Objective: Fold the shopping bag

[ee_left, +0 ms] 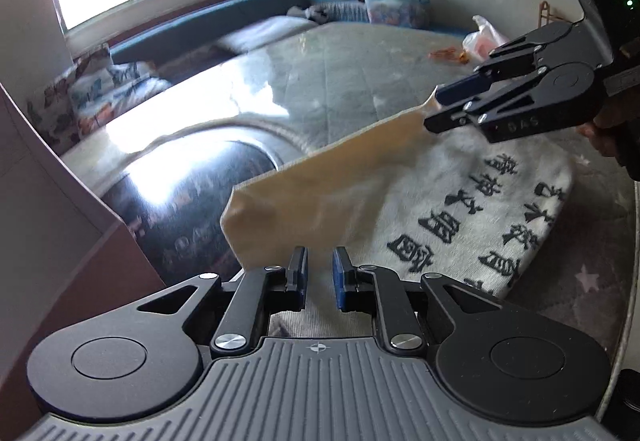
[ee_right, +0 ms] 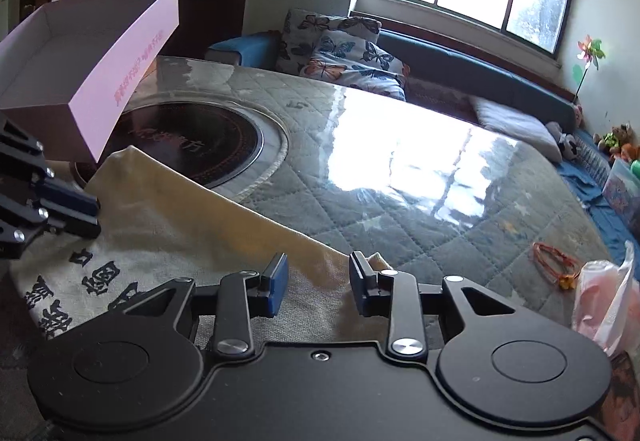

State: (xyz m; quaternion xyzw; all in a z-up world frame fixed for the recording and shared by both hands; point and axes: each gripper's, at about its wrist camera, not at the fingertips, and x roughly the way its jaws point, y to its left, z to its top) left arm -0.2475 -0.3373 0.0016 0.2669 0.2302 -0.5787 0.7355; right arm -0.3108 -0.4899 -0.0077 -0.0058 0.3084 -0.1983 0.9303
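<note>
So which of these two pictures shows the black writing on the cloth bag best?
The left wrist view: the black characters on the shopping bag show in full columns, though the picture is slightly blurred. In the right wrist view only a few characters show, partly hidden behind the gripper body.

One cream canvas shopping bag (ee_right: 168, 201) with black characters. Beside it, one pink cardboard box (ee_right: 120, 57) and one round black glass inset (ee_right: 192, 145). Farther off, one pink plastic bag (ee_right: 600, 305), two butterfly-print pillows (ee_right: 352, 61).
</note>
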